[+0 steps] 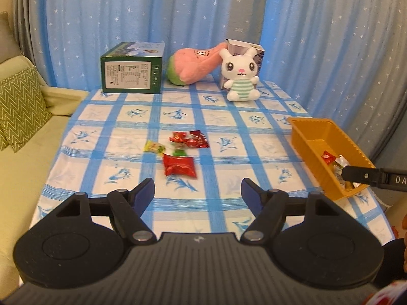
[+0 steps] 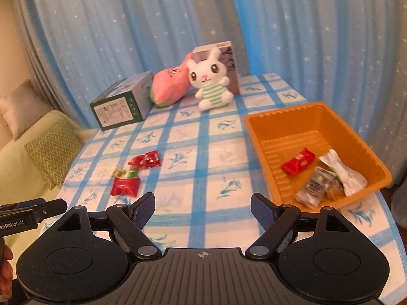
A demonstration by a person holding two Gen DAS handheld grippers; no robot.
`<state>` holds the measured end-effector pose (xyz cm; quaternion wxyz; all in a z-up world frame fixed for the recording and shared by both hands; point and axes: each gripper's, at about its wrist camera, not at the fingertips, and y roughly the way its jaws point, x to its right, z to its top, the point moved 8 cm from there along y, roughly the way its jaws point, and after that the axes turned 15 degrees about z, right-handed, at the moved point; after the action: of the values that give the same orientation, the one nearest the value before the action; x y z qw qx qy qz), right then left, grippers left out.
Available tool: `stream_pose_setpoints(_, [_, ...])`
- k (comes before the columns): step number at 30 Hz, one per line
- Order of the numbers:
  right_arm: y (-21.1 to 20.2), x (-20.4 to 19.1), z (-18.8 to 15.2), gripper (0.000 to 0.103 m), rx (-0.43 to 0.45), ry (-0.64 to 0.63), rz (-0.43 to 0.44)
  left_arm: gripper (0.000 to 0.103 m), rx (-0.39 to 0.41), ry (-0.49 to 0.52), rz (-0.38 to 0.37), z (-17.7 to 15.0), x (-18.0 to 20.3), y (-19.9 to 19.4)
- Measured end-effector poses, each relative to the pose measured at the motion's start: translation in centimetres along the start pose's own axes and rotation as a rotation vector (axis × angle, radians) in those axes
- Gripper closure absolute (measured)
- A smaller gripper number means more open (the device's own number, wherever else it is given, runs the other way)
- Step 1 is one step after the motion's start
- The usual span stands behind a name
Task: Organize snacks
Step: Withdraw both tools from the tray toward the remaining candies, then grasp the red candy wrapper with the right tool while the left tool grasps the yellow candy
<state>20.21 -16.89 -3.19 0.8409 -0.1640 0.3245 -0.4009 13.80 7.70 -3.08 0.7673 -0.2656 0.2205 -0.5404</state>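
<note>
**A:** Blue star-print curtain (image 1: pixel 178 12) behind, blue-check tablecloth (image 1: pixel 223 117) on the table, green sofa (image 1: pixel 30 137) off the left side. Where are the snacks?

**B:** Loose cluster mid-table: big red packet (image 1: pixel 180 165) nearest the left gripper (image 1: pixel 198 190), yellow-green packet (image 1: pixel 154 147) just beside it, small red wrappers (image 1: pixel 189 139) behind, touching each other. Rest are in the orange tray (image 2: pixel 264 137) at the right edge of the table: one red packet (image 2: pixel 298 161), a white wrapper (image 2: pixel 342 175), a clear one (image 2: pixel 314 186).

**A:** Jaws?

**B:** Left gripper jaws spread, nothing between them, over bare cloth short of the cluster. Right gripper (image 2: pixel 202 204) jaws spread too, empty, over the cloth just left of the tray.

**A:** Background clutter?

**B:** Far edge: green box (image 1: pixel 132 72) on its side, pink plush (image 1: pixel 195 64) leaning next to it, white bunny plush (image 1: pixel 240 76) sitting against a small upright carton (image 2: pixel 230 66). All well apart from the snacks.
</note>
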Motion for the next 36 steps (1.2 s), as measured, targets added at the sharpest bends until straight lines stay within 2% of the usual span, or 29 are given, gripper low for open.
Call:
stream_pose_setpoints(13, [6.0,-4.7,-0.1,0.021,-0.073,-0.189,0.094,0.031,-0.003,0.019,0.053,1.6,-4.3,3.7])
stream_pose_setpoints(17, [9.1,-5.8,-0.6,0.021,-0.113,-0.284,0.103,0.031,-0.014,0.024,0.067,1.9,-5.4,5.6])
stream_pose_setpoints(21, [12.7,-6.6,-1.5,0.021,-0.179,-0.345,0.16,0.031,-0.027,0.032,0.075,1.9,-6.2,8.0])
stream_pose_setpoints(28, [19.3,-8.1,-3.9,0.021,-0.303,-0.544,0.211,0.031,-0.047,0.043,0.114,2.0,-7.6,13.1])
stream_pose_setpoints(33, [23.4,-8.0,-4.3,0.021,-0.323,-0.613,0.221,0.031,-0.048,0.085,0.169,1.7,-7.9,16.3])
stream_pose_setpoints(36, [25.2,-8.1,-4.2,0.022,-0.316,-0.668,0.227,0.031,-0.056,0.069,0.15,1.6,-8.1,17.5])
